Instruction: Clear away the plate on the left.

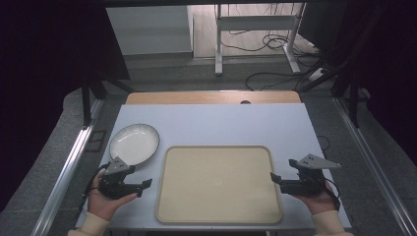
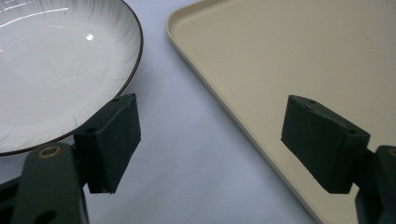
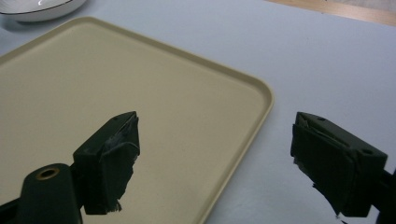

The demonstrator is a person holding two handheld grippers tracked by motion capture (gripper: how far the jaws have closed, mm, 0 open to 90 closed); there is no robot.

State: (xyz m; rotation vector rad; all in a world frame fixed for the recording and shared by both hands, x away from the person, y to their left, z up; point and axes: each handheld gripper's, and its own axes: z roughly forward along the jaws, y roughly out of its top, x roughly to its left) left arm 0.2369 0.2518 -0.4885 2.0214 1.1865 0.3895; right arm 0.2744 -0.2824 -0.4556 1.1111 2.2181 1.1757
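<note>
1. Nearest the camera, at the lower left of the high view, our left gripper (image 1: 140,187) hovers with its jaws wide apart and nothing between them.
2. At the lower right, our right gripper (image 1: 278,181) matches it, jaws spread and empty.
3. Between them lies the beige tray (image 1: 169,196), bare, likely waiting to receive something.
4. The white plate (image 1: 134,143) rests on the desk (image 1: 221,123) at left-centre, just beyond the left jaws, handy for a first grasp.

Pale blue bench (image 1: 216,123), wooden strip (image 1: 211,97) along its far edge, white metal frame (image 1: 255,29) on the floor beyond, black cables (image 1: 275,44) trailing beneath it
</note>
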